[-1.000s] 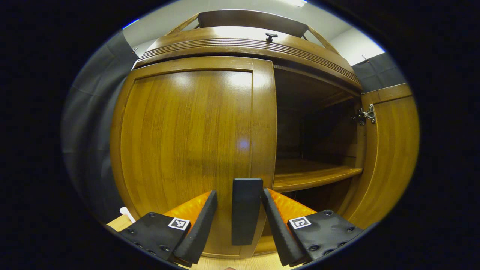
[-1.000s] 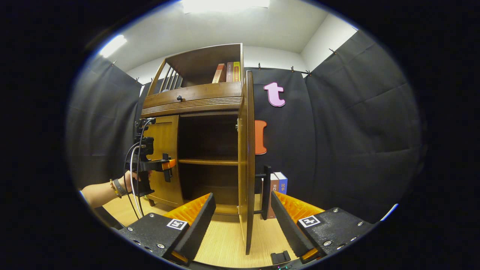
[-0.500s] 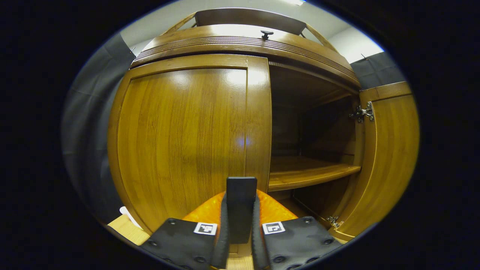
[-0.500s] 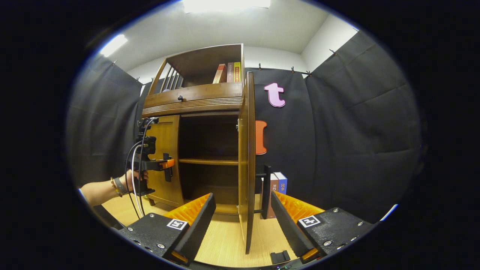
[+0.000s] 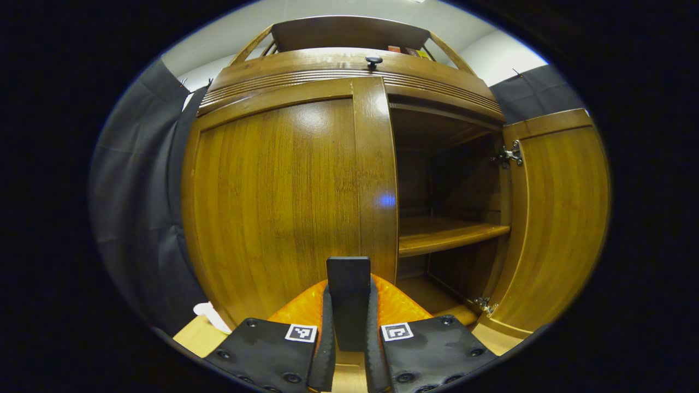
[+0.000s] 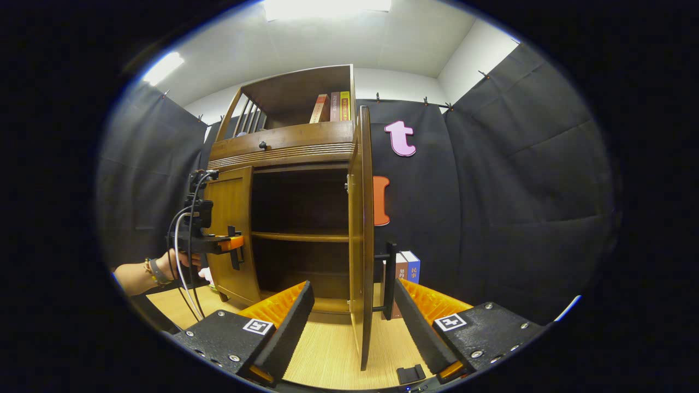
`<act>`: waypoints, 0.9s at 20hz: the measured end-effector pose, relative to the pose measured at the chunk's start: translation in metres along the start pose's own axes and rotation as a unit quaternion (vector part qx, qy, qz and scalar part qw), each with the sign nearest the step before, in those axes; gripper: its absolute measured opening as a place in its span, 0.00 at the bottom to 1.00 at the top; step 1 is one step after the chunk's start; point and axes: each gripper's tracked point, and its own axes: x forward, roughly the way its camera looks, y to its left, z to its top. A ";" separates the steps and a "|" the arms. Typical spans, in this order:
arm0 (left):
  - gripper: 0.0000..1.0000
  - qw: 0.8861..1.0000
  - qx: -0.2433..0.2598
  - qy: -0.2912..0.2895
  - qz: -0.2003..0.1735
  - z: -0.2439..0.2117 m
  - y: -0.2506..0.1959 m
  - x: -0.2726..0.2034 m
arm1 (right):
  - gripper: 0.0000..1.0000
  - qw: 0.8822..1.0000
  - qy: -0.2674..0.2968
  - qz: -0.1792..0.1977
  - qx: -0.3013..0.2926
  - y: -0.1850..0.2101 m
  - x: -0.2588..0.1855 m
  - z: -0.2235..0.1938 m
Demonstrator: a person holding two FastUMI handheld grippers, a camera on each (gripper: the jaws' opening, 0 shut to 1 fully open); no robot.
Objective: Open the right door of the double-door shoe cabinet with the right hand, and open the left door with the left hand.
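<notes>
Cabinet (image 6: 284, 144): wooden, stands on a pale wood floor (image 6: 327, 355) against the black cloth wall.
Left door (image 5: 284, 202): swung a little way out from the frame, seen in both views.
Left handle (image 5: 348, 300): dark upright bar on the left door's free edge.
Left gripper (image 5: 349, 327): jaws pressed onto the left handle from both sides; in the right gripper view it sits at that door's edge (image 6: 232, 245), held by a hand (image 6: 183, 259) with a wristband.
Right door (image 6: 361, 234): wide open, edge-on to the right gripper view; inner face and hinge (image 5: 510, 155) show in the left gripper view.
Right handle (image 6: 389, 278): dark bar on the right door's outer face.
Right gripper (image 6: 352, 322): jaws spread wide, with the door's edge and right handle between them, touching neither.
Shelf (image 5: 448, 234): bare, inside the open half.
Knob (image 5: 373, 60): dark, on the drawer front above the doors.
Books (image 6: 330, 106): upright on the top shelf; two more (image 6: 407, 270) on the floor beyond the right door.
</notes>
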 end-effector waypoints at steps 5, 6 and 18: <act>0.29 1.000 -0.011 -0.006 -0.016 0.002 0.013 -0.037 | 0.92 1.000 -0.006 0.008 -0.003 0.013 0.001 0.007; 0.29 1.000 -0.011 -0.008 -0.018 0.001 0.016 -0.045 | 0.92 1.000 -0.005 0.007 -0.007 0.014 0.000 0.007; 0.24 0.999 -0.028 -0.031 0.028 0.005 0.141 -0.169 | 0.92 1.000 -0.001 0.011 0.000 0.022 0.004 0.001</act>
